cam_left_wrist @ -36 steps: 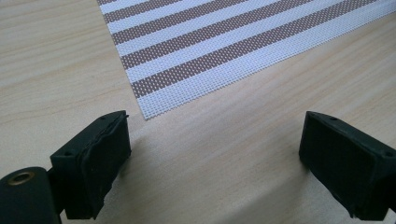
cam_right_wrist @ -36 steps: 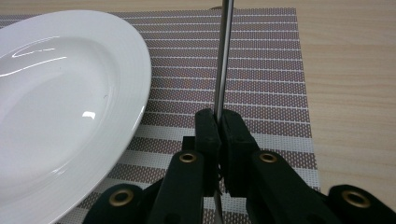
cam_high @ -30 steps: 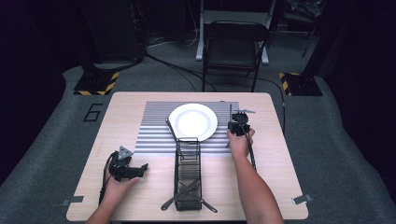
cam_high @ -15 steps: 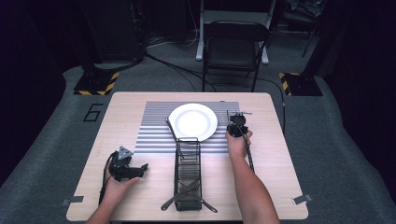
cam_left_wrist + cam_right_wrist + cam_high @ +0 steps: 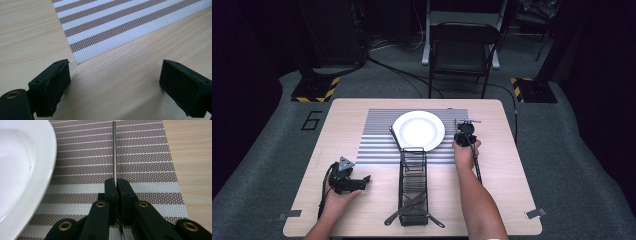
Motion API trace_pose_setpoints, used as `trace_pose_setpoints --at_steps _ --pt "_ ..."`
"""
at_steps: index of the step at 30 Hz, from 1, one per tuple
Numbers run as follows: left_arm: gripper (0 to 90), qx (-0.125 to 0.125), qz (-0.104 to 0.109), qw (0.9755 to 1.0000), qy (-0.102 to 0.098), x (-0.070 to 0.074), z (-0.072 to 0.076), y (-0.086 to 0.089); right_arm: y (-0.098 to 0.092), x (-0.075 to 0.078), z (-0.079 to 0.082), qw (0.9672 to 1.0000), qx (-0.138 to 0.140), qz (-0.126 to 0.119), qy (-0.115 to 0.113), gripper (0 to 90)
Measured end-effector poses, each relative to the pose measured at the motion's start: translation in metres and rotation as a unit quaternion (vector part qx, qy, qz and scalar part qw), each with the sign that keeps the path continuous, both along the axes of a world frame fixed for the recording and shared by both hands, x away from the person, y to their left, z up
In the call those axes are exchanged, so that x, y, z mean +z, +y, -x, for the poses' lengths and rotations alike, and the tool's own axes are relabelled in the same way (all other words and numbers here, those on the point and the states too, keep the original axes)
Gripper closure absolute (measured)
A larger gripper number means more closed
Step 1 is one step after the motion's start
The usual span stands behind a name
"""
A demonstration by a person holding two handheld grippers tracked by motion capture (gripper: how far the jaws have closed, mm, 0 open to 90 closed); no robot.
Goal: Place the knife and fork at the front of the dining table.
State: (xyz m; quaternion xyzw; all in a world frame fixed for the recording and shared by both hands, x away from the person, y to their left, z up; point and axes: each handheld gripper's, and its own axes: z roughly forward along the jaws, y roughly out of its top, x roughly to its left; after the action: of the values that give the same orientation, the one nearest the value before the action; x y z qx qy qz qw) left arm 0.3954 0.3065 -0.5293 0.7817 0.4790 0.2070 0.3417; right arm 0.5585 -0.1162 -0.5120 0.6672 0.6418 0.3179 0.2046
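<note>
Left claw (image 5: 115,87) is spread wide at the bottom of the frame, nothing in it, just bare wooden tabletop (image 5: 30,32). Striped placemat (image 5: 120,22) corner sits upper middle.

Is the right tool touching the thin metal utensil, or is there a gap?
Touching. In the right gripper view, the right tool has its jaws closed on the thin metal utensil, with no gap visible.
</note>
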Motion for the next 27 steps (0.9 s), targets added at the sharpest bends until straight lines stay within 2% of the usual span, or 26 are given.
trace_pose_setpoints --at_steps 12,24,27 --pt "9.5 0.0 0.0 1.0 0.0 0.0 0.0001 -0.0001 0.0032 -0.0002 0.001 0.9997 0.008 0.023 -0.003 86.5" --pt "9.5 0.001 0.0 1.0 0.0 0.0 0.0001 -0.0001 0.001 0.0005 0.0006 0.9996 0.01 0.025 -0.003 83.6" --pt "9.5 0.0 0.001 1.0 0.001 0.0 0.0002 -0.0001 -0.0008 0.0008 0.0009 0.9998 0.005 0.017 0.001 83.7"
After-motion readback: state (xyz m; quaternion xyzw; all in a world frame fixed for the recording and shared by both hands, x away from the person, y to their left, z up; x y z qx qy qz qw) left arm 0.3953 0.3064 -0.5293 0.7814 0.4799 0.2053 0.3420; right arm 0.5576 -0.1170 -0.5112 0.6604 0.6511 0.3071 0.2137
